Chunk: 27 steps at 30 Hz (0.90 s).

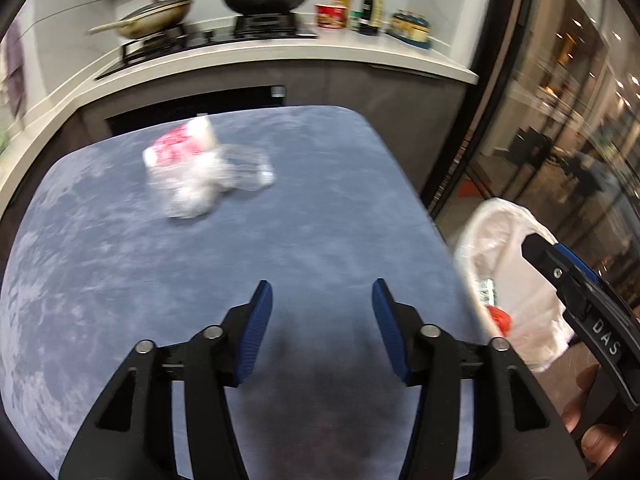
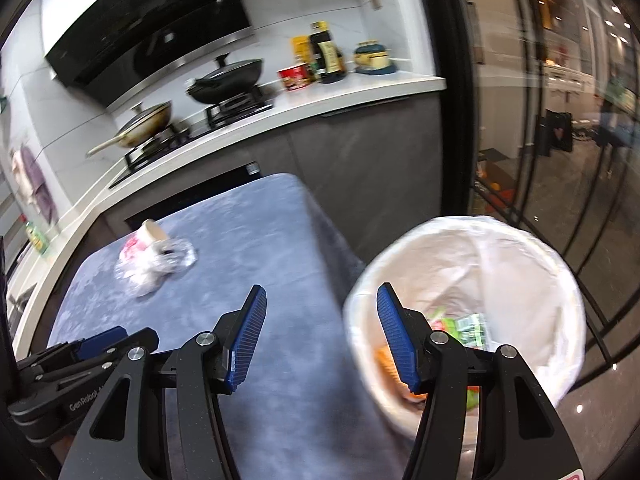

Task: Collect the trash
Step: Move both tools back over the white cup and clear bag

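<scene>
Both grippers sit lower centre of their frames, blue pads spread, nothing between them. Left gripper hangs over bare blue table cloth; right gripper straddles the table edge and the bin at lower right. Bin is lined with a white bag and parked just beside the table, likely so drops are short; wrappers already lie inside. Remaining trash pile sits upper left of centre on the cloth, well apart from both grippers: crumpled clear plastic against a tipped pink-and-white cup. Probably next pickup. Frames blurred.
</scene>
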Each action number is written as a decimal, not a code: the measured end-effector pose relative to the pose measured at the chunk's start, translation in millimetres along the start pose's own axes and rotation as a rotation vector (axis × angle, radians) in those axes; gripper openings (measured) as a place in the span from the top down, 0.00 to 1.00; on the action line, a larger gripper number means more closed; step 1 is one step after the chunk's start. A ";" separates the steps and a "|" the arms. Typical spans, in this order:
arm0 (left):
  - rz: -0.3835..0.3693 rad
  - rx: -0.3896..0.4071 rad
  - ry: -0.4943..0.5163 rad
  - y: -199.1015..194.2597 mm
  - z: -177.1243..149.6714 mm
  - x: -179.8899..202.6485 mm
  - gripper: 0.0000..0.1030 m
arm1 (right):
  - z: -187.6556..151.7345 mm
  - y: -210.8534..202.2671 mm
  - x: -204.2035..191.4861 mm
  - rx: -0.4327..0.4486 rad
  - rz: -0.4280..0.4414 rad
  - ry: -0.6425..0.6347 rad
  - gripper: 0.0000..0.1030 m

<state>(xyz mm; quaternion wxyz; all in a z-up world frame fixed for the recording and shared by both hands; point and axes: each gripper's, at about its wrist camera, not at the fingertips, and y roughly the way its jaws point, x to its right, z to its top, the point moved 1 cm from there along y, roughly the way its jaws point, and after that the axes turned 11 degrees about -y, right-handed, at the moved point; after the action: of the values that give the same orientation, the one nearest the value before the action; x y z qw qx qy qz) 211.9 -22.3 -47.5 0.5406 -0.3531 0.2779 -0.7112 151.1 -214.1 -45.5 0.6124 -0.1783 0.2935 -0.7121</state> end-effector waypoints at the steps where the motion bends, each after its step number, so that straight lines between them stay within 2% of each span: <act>1: 0.008 0.006 -0.009 -0.5 1.4 -7.1 0.47 | 1.1 2.8 -9.8 -0.002 0.012 -0.013 0.43; 9: 0.099 0.043 -0.108 -5.6 17.3 -85.8 0.35 | 8.4 27.1 -79.8 -0.024 0.087 -0.103 0.38; 16: 0.159 0.057 -0.179 -5.4 27.4 -146.6 0.29 | 12.6 54.8 -138.6 -0.049 0.143 -0.177 0.35; 27: 0.194 0.065 -0.252 11.0 48.9 -209.3 0.24 | 27.0 110.9 -209.9 -0.079 0.193 -0.261 0.25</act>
<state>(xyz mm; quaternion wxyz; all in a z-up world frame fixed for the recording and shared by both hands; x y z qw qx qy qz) 292.3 176.1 -69.2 0.6485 -0.3933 0.2174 -0.6144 291.9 -23.0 -73.3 0.7034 -0.2643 0.2548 -0.6087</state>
